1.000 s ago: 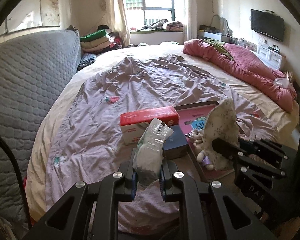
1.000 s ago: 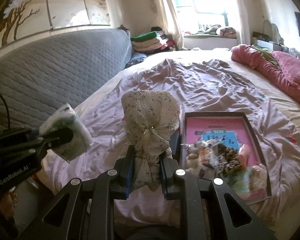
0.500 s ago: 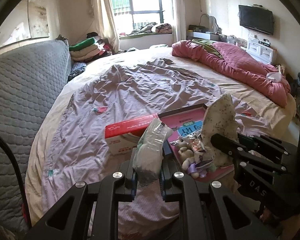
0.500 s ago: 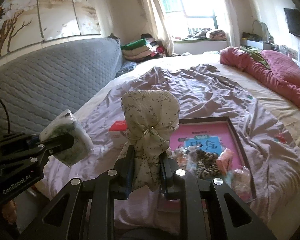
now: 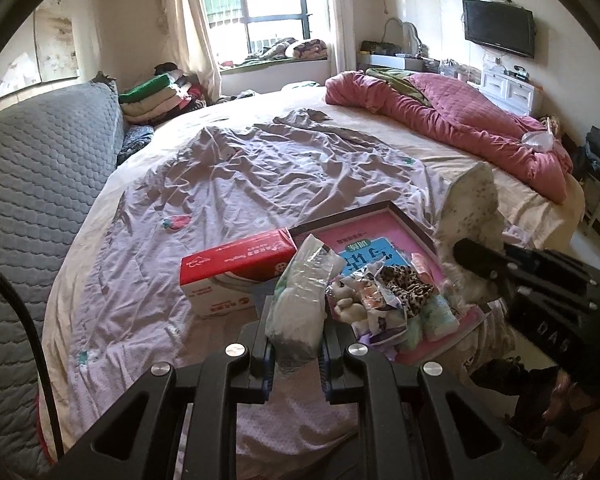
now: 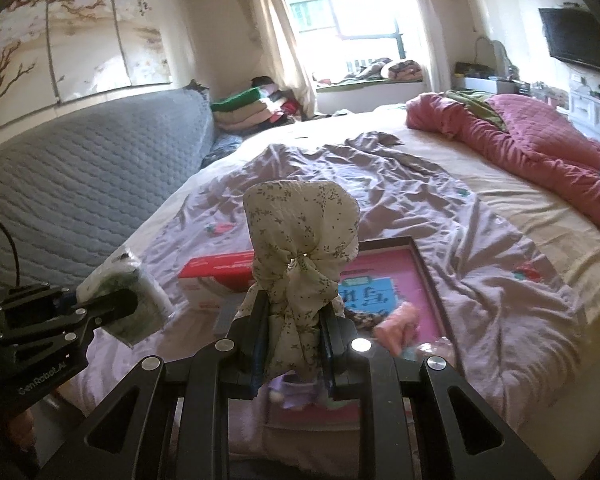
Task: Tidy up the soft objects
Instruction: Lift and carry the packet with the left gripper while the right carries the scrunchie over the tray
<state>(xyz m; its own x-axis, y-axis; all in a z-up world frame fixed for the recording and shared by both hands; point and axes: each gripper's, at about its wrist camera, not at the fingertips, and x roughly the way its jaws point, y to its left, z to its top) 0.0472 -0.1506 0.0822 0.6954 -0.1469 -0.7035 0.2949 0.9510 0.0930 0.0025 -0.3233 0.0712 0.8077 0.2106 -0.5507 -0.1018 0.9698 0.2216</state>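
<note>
On the near edge of the bed, a shallow dark-framed tray with a pink printed floor lies on the wrinkled lilac sheet. Its near end holds a loose pile of soft items: a small plush toy, a leopard-print piece, a pink piece and crinkled wrapped packets. A red-and-white tissue box sits on the sheet, touching the tray's left side. The left gripper is clamped on a plastic-wrapped bundle, held above the sheet near the box. The right gripper is clamped on a floral cloth bundle, held over the tray's near end.
</note>
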